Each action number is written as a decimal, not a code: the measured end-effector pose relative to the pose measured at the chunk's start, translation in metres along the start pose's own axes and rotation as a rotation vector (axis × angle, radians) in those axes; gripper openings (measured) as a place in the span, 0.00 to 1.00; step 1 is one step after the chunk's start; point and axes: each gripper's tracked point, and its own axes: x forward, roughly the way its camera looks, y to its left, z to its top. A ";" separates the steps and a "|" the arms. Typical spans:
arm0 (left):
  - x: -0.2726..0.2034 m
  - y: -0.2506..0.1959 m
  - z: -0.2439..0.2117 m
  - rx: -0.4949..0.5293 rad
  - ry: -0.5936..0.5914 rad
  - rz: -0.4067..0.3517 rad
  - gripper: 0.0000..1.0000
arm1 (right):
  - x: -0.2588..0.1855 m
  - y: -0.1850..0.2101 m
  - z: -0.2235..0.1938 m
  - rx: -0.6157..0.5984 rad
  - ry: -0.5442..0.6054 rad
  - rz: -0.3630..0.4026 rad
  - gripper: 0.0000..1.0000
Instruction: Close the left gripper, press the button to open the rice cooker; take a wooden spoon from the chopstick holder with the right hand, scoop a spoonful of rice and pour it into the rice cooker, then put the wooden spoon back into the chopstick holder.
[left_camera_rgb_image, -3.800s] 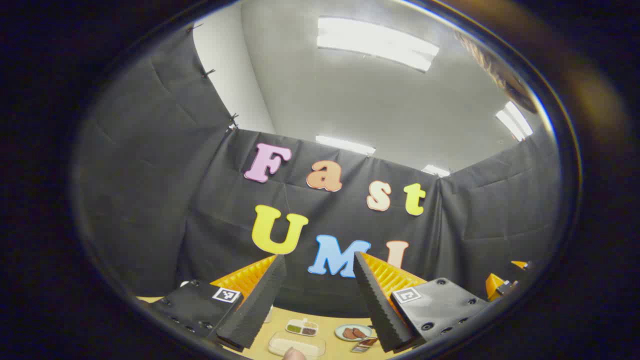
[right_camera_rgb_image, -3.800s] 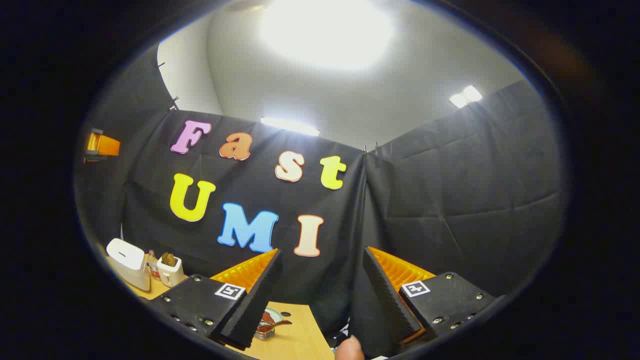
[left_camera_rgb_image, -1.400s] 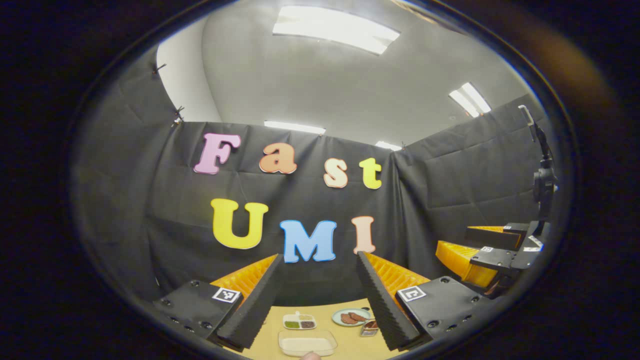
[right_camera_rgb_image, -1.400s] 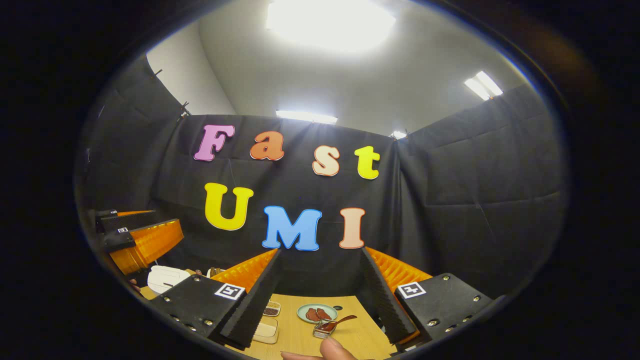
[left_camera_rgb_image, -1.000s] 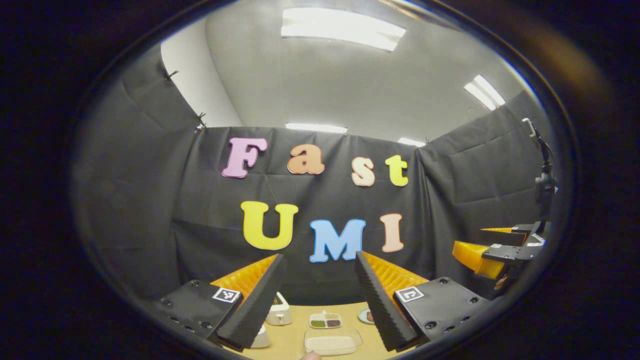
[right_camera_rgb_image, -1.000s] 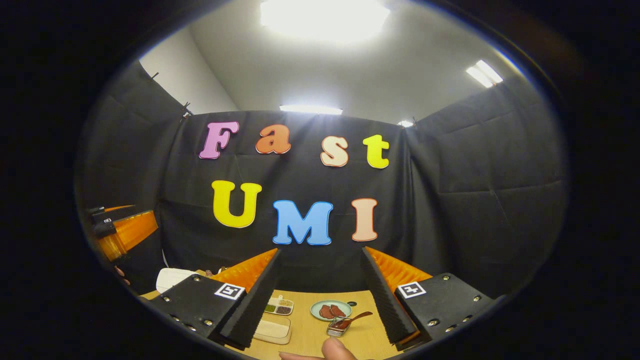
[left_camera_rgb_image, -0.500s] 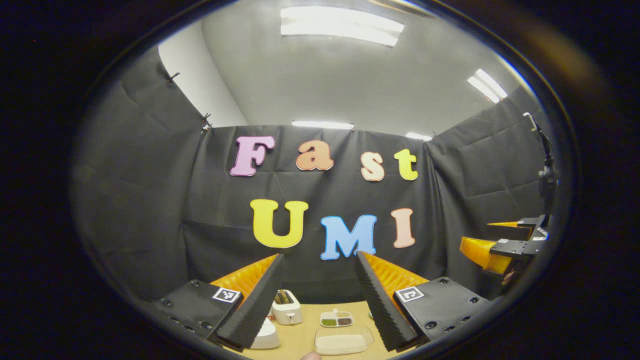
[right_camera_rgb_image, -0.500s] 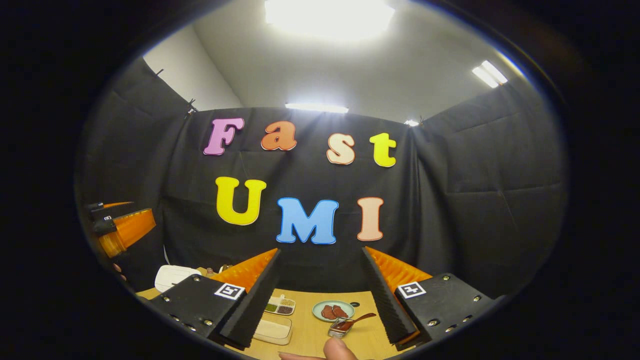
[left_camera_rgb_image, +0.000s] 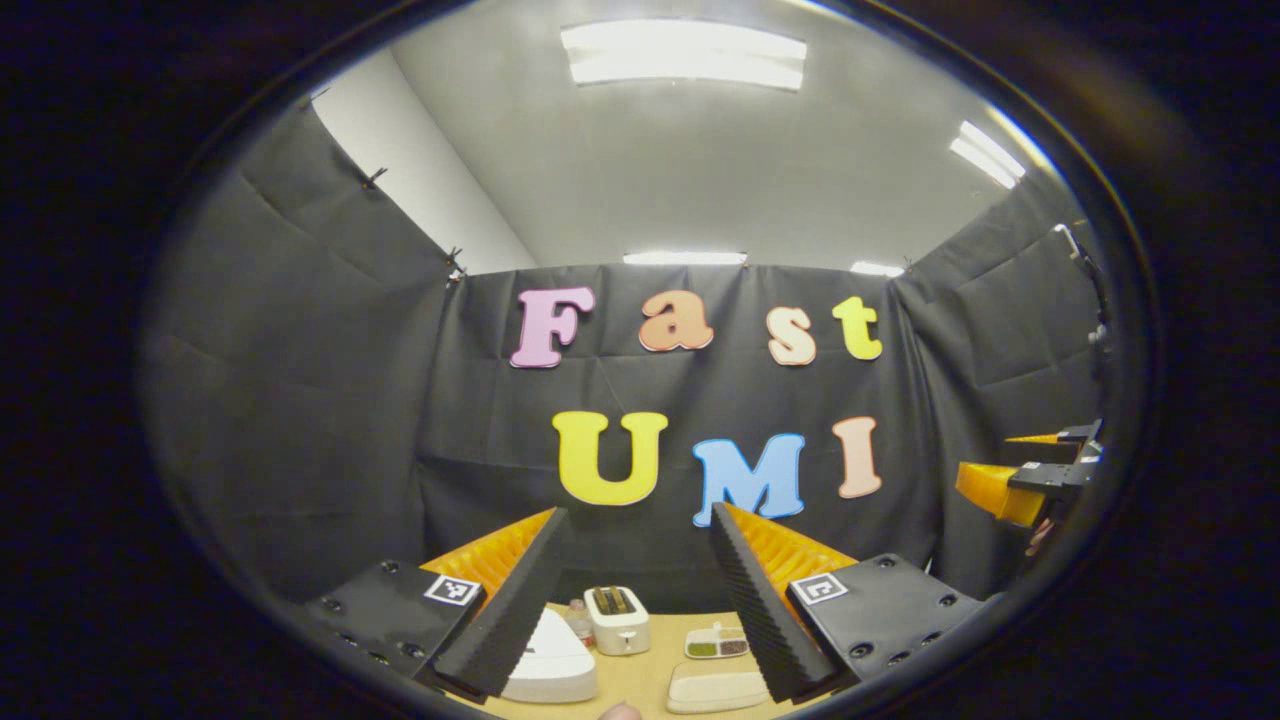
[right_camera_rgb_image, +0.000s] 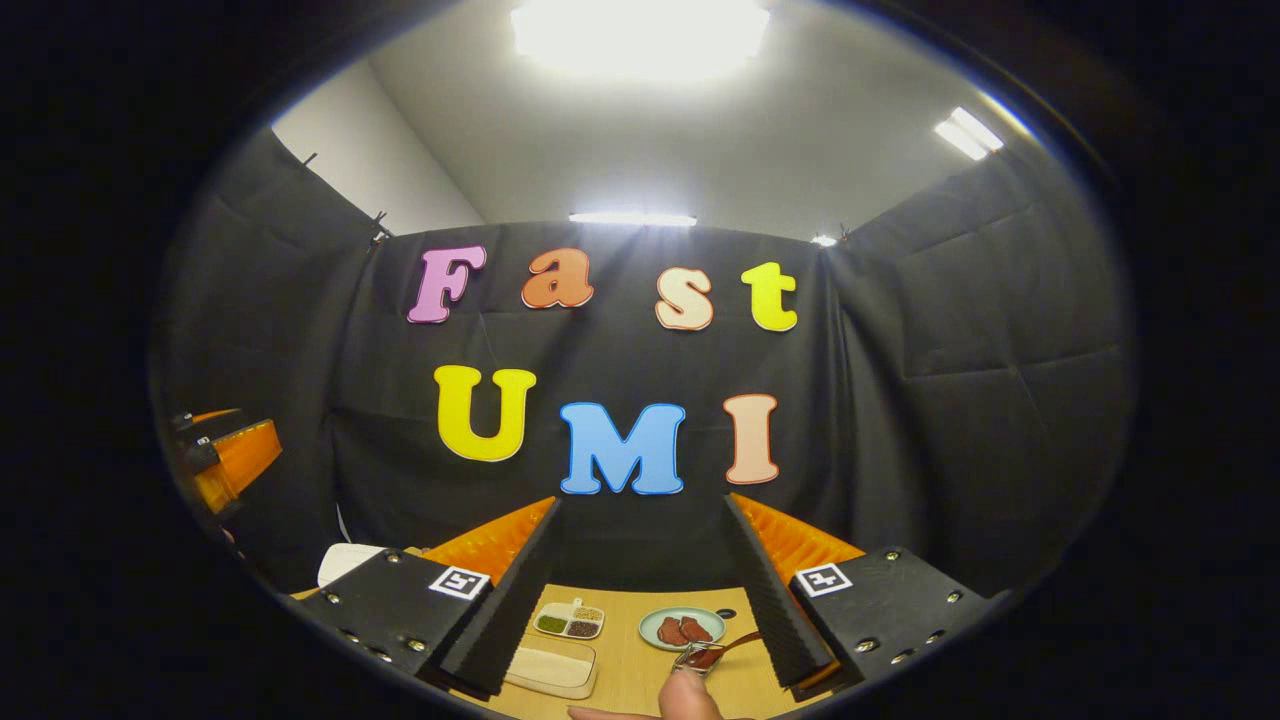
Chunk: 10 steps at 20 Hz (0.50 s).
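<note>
1. Left gripper (left_camera_rgb_image: 638, 585): jaws wide apart, nothing between them, held high above the surface (left_camera_rgb_image: 640, 680) and aimed at the booth wall. Closing called for by the task not yet done.
2. Right gripper (right_camera_rgb_image: 640, 575): jaws wide apart, empty, likewise raised and level. Seen also from the left gripper view as an orange and black shape at the far right (left_camera_rgb_image: 1020, 480).
3. Rice cooker (left_camera_rgb_image: 548, 662): white, domed, lid down, just beyond the tip of the left finger in the left gripper view. Button not made out. Seen also at the left of the right gripper view, beyond its left finger (right_camera_rgb_image: 345, 562).
4. Chopstick holder (left_camera_rgb_image: 617, 618): judged to be the white slotted box between the left gripper's jaws, farther off than the cooker; contents too small to tell, wooden spoon not identified.
5. Rice tray (left_camera_rgb_image: 715, 688): pale shallow dish, near the right finger in the left gripper view; taken for the rice supply. Seen also beside the left finger in the right gripper view (right_camera_rgb_image: 550, 668).
6. Other items, right gripper view: divided condiment dish (right_camera_rgb_image: 569, 620), green plate with brown pieces (right_camera_rgb_image: 683, 629), small glass container with a brown spoon (right_camera_rgb_image: 700, 656), a fingertip at the bottom edge (right_camera_rgb_image: 685, 700).
7. Progress, as judged: nothing completed. Remaining: shut left jaws, press button, fetch spoon, scoop, pour, return spoon.
</note>
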 end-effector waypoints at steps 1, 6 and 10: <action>-0.002 0.003 -0.002 0.000 0.001 0.011 0.93 | 0.002 0.003 -0.002 -0.006 0.001 0.008 0.95; -0.005 0.006 -0.007 0.001 0.017 0.025 0.94 | -0.001 0.003 -0.001 -0.001 -0.005 0.017 0.95; -0.002 -0.003 -0.021 -0.002 0.048 0.007 0.95 | -0.007 -0.008 0.004 -0.011 -0.044 -0.023 0.96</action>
